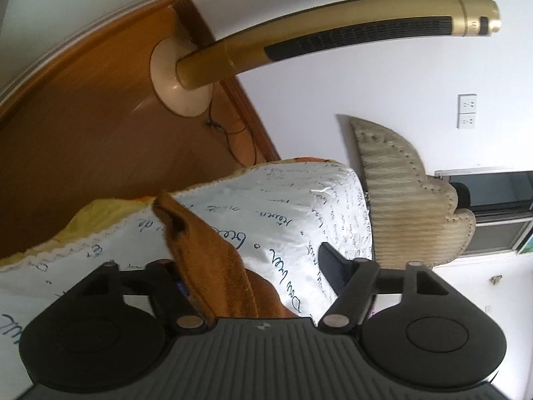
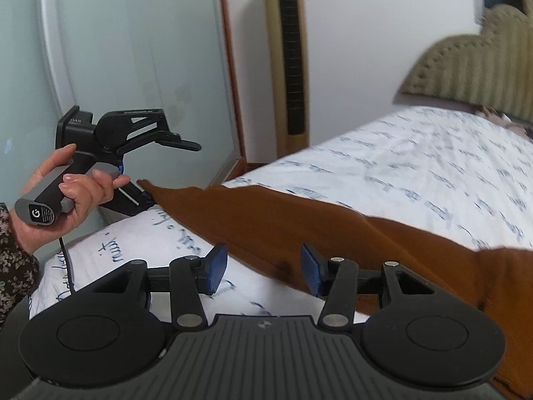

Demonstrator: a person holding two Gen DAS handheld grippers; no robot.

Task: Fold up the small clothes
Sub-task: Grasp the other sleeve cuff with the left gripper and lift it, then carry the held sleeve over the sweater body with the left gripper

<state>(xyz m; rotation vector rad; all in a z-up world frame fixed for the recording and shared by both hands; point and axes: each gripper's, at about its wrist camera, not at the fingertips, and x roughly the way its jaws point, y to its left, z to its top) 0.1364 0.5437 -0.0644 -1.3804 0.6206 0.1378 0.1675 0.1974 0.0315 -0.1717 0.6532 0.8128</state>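
Note:
A rust-brown garment (image 2: 299, 220) lies across a bed with a white sheet printed with blue script (image 2: 416, 166). My left gripper (image 1: 253, 273) is open, its fingers spread wide, and a corner of the brown garment (image 1: 206, 253) drapes over its left finger. In the right wrist view the left gripper (image 2: 160, 173) shows at the left, held by a hand, with the garment's corner at its lower finger. My right gripper (image 2: 263, 270) is open and empty, its blue pads (image 2: 216, 268) hovering on either side of the garment's near edge.
A tall gold tower fan (image 2: 288, 60) stands by the wall beyond the bed. A padded beige headboard (image 2: 473, 66) is at the right. A wooden door frame (image 2: 230, 76) and a pale glass panel (image 2: 116, 50) are at the left. A wooden floor (image 1: 83, 140) shows beside the bed.

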